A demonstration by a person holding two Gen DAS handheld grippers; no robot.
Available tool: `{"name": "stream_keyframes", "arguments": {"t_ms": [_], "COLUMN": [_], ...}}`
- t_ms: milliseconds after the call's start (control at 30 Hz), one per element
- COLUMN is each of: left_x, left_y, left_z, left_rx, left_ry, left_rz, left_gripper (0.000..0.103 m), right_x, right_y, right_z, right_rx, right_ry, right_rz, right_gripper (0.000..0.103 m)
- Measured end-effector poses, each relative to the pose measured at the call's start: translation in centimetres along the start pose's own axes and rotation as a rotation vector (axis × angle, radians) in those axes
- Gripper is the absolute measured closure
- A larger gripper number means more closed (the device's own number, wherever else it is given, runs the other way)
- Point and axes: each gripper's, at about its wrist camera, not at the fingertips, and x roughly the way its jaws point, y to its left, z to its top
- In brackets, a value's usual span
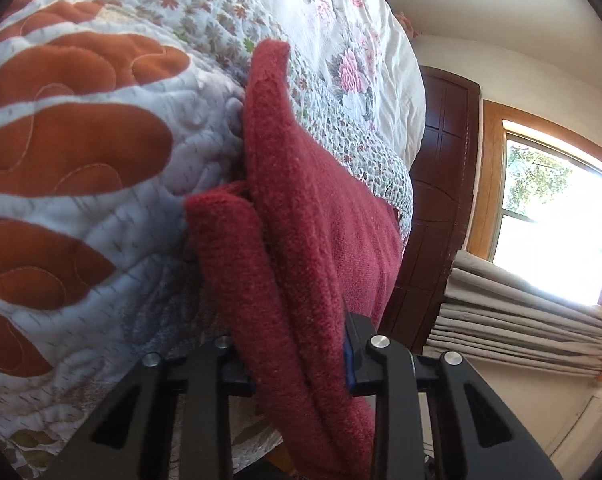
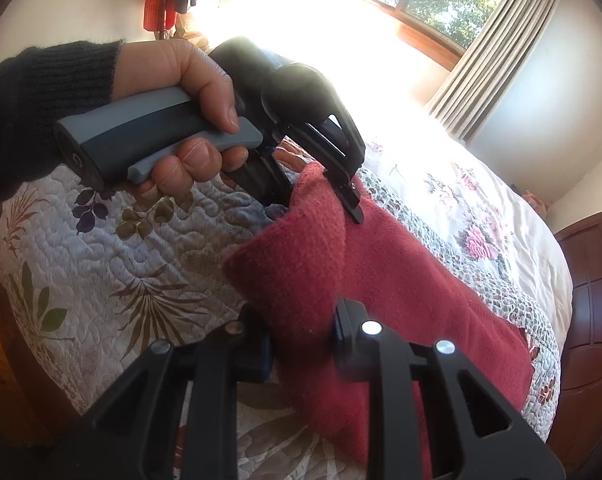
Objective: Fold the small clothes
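A dark red knitted garment (image 1: 301, 208) lies partly on the quilted bed and is lifted at one edge. My left gripper (image 1: 299, 364) is shut on a thick fold of it, with the cloth bulging out between the fingers. In the right wrist view the same red garment (image 2: 401, 280) stretches across the bed, and my right gripper (image 2: 301, 344) is shut on its near edge. The left gripper (image 2: 321, 196) shows there too, held by a hand (image 2: 189, 92) in a black sleeve, clamped on the far corner of the cloth.
The bed carries a quilt (image 2: 101, 264) with leaf and flower prints and a white floral duvet (image 2: 461, 184) beyond. A dark wooden headboard (image 2: 593, 300) stands at the right. A window (image 1: 557, 216) with grey curtains lies past the bed.
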Motion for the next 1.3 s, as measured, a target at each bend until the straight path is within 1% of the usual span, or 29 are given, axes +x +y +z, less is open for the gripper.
{"name": "stream_keyframes", "arguments": {"t_ms": [67, 167, 433, 667, 833, 1133, 1300], "left_x": [-0.4, -0.7, -1.3, -0.9, -0.7, 0.2, 1.1], "left_y": [-0.6, -2.6, -8.0, -13.9, -17.1, -22.2, -24.3], "left_z": [-0.3, -0.7, -1.6, -2.2, -2.9, -3.7, -4.0], "left_rx": [0.011, 0.04, 0.106, 0.16, 0.2, 0.263, 0.296], "left_ry": [-0.008, -0.018, -0.036, -0.048, -0.049, -0.043, -0.033], "left_rz": [-0.003, -0.006, 0.027, 0.086, 0.12, 0.185, 0.217], "left_gripper": [0.08, 0.081, 0.081, 0.082, 0.082, 0.082, 0.082], "right_x": [-0.4, -1.3, -4.0, -6.4, -7.8, -9.8, -10.6], "right_y": [0.0, -0.1, -1.6, -3.8, -5.3, -8.4, -10.2], "right_z": [0.0, 0.0, -0.3, -0.6, -0.9, -1.9, -2.5], "right_rx": [0.01, 0.024, 0.083, 0.141, 0.182, 0.269, 0.325], "right_ry": [-0.006, -0.022, -0.072, -0.121, -0.156, -0.211, -0.231], "right_rz": [0.0, -0.005, -0.021, -0.026, -0.029, -0.029, -0.021], "right_gripper": [0.082, 0.082, 0.082, 0.082, 0.082, 0.082, 0.082]}}
